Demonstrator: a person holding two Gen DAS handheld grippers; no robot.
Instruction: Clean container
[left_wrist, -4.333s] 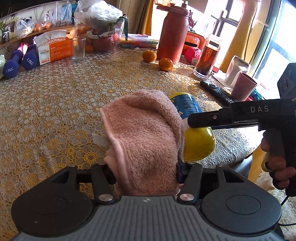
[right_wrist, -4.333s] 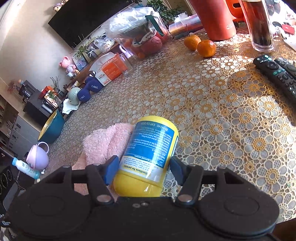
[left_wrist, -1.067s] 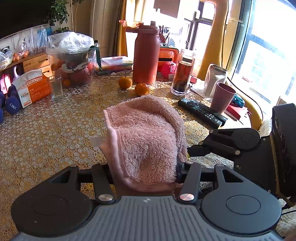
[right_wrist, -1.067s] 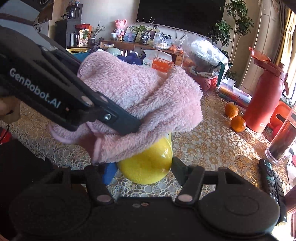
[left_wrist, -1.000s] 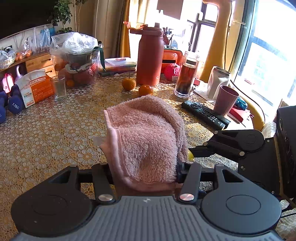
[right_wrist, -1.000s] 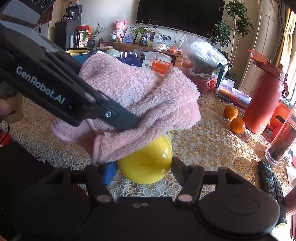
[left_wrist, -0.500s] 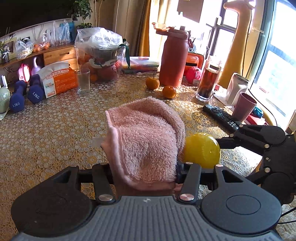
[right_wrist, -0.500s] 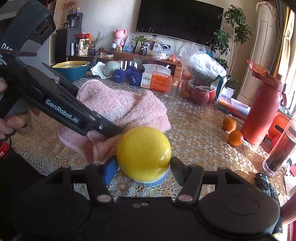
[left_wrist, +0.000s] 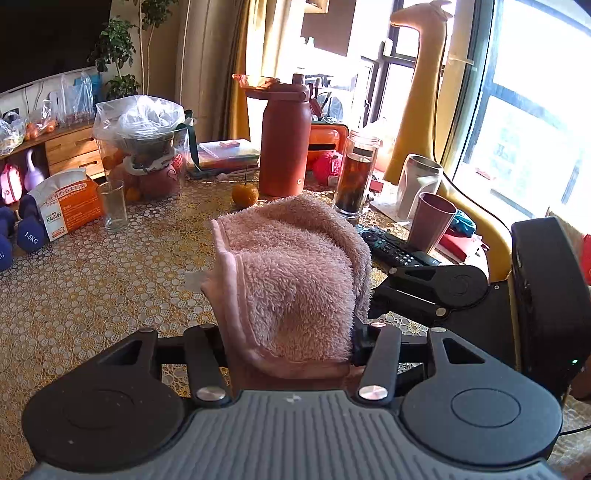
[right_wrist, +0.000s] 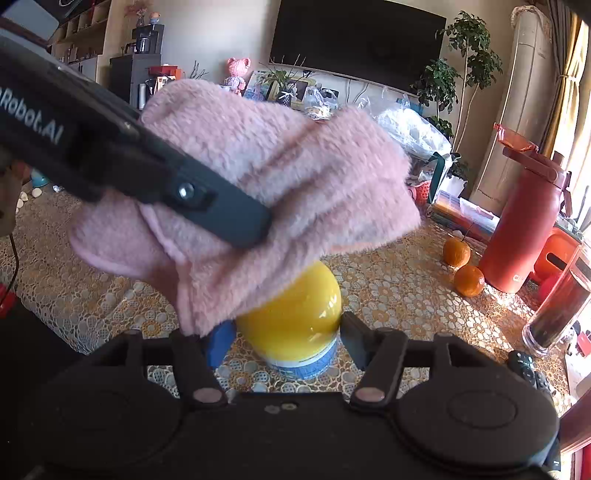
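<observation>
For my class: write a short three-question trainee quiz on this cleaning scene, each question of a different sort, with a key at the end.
1. True or false: the right gripper is shut on the yellow container.
2. Multiple choice: what does the left gripper hold? A) a remote B) a pink towel C) an orange
3. Fill in: in the right wrist view, the towel lies over the ______ of the container.

Key
1. True; its fingers press the container's sides.
2. B
3. Top
</observation>
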